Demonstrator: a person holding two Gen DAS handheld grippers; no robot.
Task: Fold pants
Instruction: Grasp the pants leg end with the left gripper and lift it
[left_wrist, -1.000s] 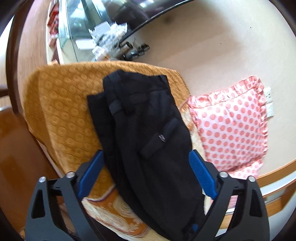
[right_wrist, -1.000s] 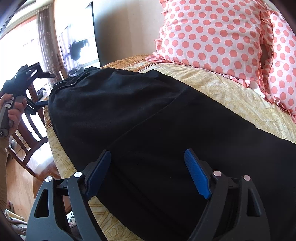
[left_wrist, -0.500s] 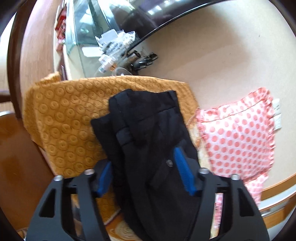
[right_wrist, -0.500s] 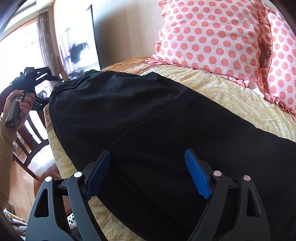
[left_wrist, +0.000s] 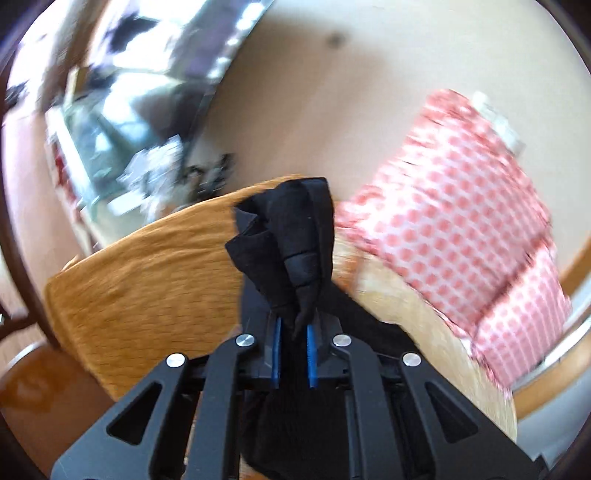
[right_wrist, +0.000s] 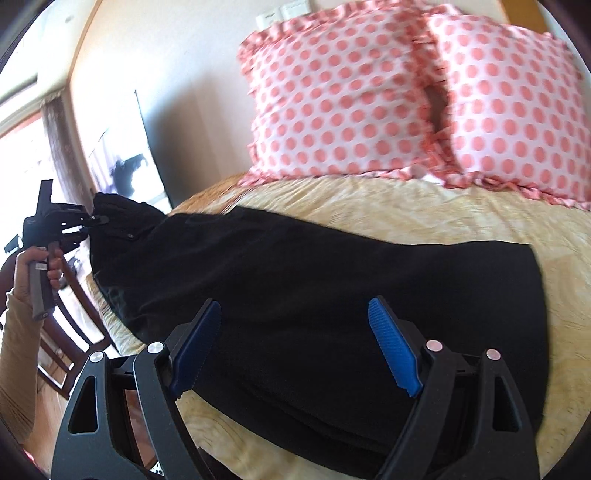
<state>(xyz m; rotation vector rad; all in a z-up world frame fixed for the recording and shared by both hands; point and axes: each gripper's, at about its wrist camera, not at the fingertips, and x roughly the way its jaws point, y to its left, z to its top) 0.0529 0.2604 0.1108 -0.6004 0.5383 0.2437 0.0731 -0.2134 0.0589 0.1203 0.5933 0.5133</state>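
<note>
Since the earlier frame, the pants (left_wrist: 291, 243) are clamped by the left gripper (left_wrist: 293, 345), while they are straddled ungripped by the wide-open right gripper (right_wrist: 295, 341).

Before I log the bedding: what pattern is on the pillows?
Pink polka dots on white, clearest on the pillows in the right wrist view.

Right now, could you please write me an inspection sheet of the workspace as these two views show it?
Surface: pale yellow patterned bedspread, with an orange textured blanket at one end.
Job's things: black fabric pants lie stretched along the bed; the waistband end is bunched and lifted.
Clutter: two pink polka-dot frilled pillows lean at the wall, apart from the pants.
Grippers: left tool is shut on the pants' waistband; right tool is open above the leg end, holding nothing.
Cables: nothing seen.
Surroundings: beige wall, dark wooden chair beside the bed, blurred glass cabinet.
</note>
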